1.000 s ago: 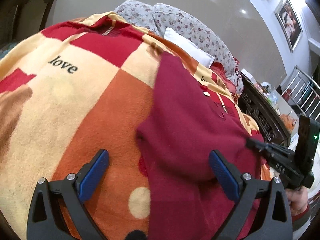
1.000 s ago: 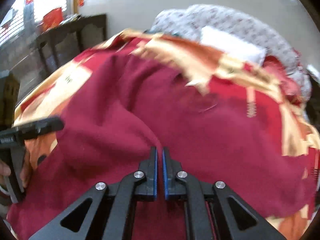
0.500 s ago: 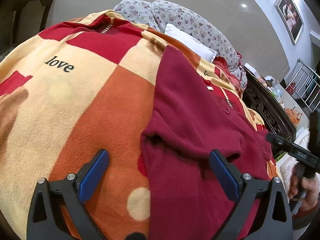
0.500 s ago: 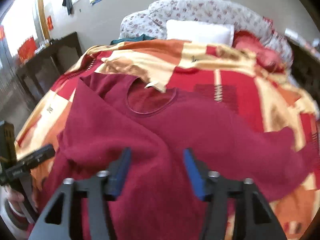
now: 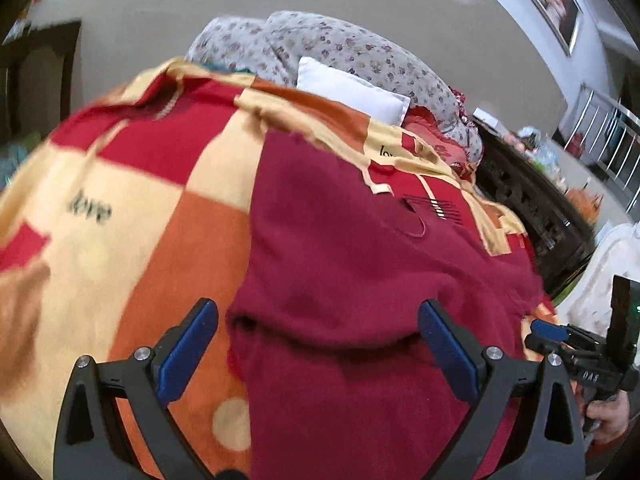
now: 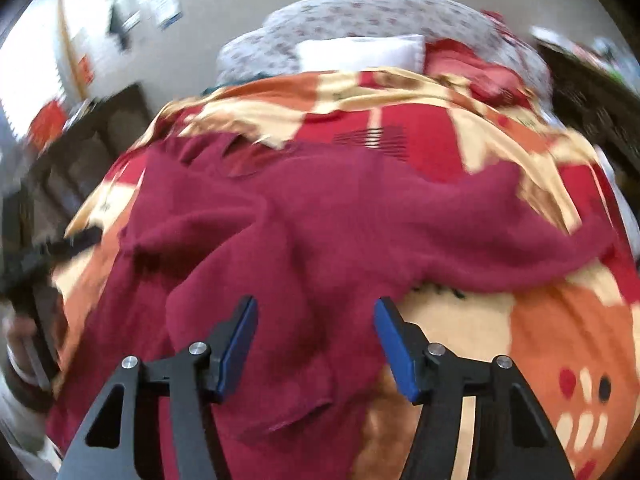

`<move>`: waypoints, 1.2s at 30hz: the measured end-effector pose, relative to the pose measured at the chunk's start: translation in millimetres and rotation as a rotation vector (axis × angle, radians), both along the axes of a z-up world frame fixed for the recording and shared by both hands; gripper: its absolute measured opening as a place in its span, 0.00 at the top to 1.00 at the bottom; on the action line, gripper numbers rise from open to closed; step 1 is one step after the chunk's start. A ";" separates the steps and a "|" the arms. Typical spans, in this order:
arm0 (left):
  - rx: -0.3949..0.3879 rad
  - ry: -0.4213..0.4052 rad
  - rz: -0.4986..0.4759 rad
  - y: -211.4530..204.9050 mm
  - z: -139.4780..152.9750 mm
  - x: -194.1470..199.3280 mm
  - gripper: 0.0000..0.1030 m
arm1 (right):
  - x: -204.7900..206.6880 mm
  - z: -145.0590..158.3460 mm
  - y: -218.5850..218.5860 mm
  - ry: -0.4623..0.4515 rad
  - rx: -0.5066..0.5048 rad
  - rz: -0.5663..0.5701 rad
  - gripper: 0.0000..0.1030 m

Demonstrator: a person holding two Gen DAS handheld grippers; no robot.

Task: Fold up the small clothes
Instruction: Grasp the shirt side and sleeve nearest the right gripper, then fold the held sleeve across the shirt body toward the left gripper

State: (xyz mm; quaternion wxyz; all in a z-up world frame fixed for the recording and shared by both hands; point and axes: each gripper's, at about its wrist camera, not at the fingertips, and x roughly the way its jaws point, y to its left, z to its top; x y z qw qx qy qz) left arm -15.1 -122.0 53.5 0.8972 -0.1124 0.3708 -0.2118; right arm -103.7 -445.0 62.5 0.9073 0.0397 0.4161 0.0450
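A dark red long-sleeved top (image 5: 340, 248) lies spread on a patchwork blanket (image 5: 132, 216) on a bed, one sleeve folded across its body. It also shows in the right wrist view (image 6: 304, 240), with its right sleeve (image 6: 500, 236) stretched out sideways. My left gripper (image 5: 318, 320) is open and empty, hovering over the folded sleeve near the top's left edge. My right gripper (image 6: 314, 320) is open and empty above the top's lower part. The right gripper (image 5: 560, 334) also shows at the far right of the left wrist view.
Floral pillows (image 5: 352, 52) and a white pillow (image 5: 352, 88) lie at the head of the bed. A dark wooden cabinet (image 5: 532, 208) stands to the right of the bed. Dark furniture (image 6: 80, 140) stands to the left.
My right gripper opened, letting go of the red cloth, and drew back to the right. The folded sleeve now rests on the top's body. My left gripper stayed open.
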 end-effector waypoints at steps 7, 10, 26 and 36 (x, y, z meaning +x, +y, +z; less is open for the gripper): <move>0.041 0.036 0.017 -27.4 -7.6 33.7 0.03 | 24.0 -43.3 26.5 0.105 -0.099 0.091 0.91; 0.042 0.087 0.030 -32.2 -23.8 42.4 0.03 | 19.2 -27.7 45.5 0.038 -0.267 0.114 0.93; 0.118 0.010 0.001 -46.5 -39.2 30.0 0.03 | 43.7 19.4 -75.5 -0.115 -0.173 -0.272 0.65; 0.100 0.008 -0.009 -46.6 -40.9 28.1 0.01 | 48.0 -13.5 -62.7 -0.022 -0.107 -0.202 0.65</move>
